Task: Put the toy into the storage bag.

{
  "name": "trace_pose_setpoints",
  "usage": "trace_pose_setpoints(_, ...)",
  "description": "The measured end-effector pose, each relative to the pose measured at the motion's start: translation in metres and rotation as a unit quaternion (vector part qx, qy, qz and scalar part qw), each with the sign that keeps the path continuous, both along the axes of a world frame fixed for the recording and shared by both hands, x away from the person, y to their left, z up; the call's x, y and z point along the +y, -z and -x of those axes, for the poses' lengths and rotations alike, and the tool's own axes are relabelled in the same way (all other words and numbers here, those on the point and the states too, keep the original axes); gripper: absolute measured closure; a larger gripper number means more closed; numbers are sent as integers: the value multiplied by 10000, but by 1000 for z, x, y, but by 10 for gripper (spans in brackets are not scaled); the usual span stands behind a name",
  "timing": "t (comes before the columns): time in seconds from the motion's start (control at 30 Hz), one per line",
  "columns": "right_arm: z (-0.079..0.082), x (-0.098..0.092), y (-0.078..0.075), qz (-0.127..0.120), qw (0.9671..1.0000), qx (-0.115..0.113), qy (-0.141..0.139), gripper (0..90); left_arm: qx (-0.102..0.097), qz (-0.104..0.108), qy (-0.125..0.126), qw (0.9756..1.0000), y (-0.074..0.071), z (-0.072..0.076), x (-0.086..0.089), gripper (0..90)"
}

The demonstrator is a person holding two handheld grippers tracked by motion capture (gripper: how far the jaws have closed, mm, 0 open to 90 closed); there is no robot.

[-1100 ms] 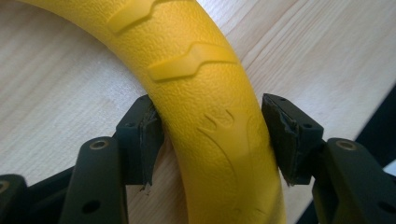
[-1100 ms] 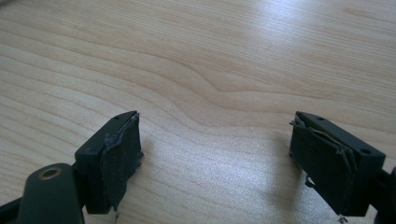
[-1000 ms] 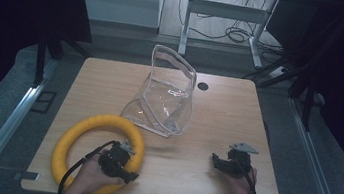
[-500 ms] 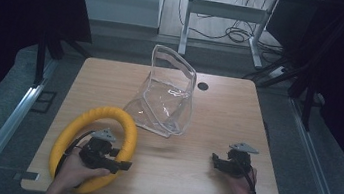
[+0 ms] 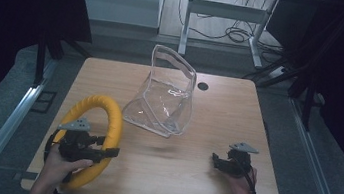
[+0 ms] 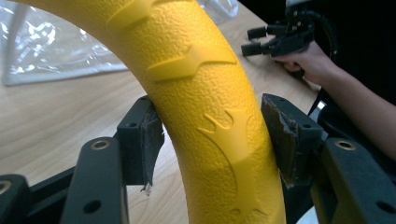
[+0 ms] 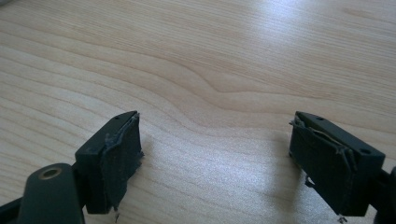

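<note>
A textured yellow ring [image 5: 94, 102] is tilted above the table's front left corner. My left gripper [image 5: 108, 150] is shut on its near right side; in the left gripper view both pads press the ring [image 6: 201, 70] from either side of my left gripper [image 6: 215, 140]. My right gripper [image 5: 215, 161] rests near the front right of the table, pointing left. In the right gripper view the right gripper [image 7: 215, 158] is open, with bare wood between its pads. It also appears far off in the left gripper view as the right gripper [image 6: 256, 41], held in a hand.
A clear plastic bag-like container [image 5: 167, 99] stands open at the middle back of the wooden table [image 5: 227, 119], close to the ring's far right side. A small dark hole [image 5: 203, 86] lies behind it. Metal rails run along the floor at both sides.
My left gripper has moved left and risen with the yellow ring in it, and the ring now tilts higher off the table. The right gripper has stayed in place.
</note>
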State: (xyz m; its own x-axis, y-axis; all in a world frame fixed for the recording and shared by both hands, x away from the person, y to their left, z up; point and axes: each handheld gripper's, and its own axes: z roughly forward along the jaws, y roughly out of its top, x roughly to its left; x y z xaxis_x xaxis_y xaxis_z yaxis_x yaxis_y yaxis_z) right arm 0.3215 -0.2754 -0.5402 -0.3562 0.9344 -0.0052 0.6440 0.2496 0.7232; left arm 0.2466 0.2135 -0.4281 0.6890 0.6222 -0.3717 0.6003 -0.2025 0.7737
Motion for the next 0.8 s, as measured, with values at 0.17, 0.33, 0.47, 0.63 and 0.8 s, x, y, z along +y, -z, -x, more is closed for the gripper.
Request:
trace_pose_setpoints(0.17, 0, 0, 0, 1, 10000, 0, 5, 168, -202, 280, -216, 9992, -7, 4, 15, 408)
trace_pose_setpoints(0.33, 0, 0, 0, -5, 10000, -4, 5, 168, -457, 469, -550, 9963, -15, 9, 30, 408)
trace_pose_setpoints(0.47, 0, 0, 0, -7, 10000, -4, 12, 169, -599, 519, -737, 9941, -20, 13, 38, 410)
trace_pose_setpoints(0.63, 0, 0, 0, -10, 10000, -1, 11, 169, -738, 554, -842, 9922, -23, 16, 47, 412)
trace_pose_setpoints(0.8, 0, 0, 0, -5, 10000, -4, 12, 169, -816, 852, -984, 9881, -25, 18, 59, 413)
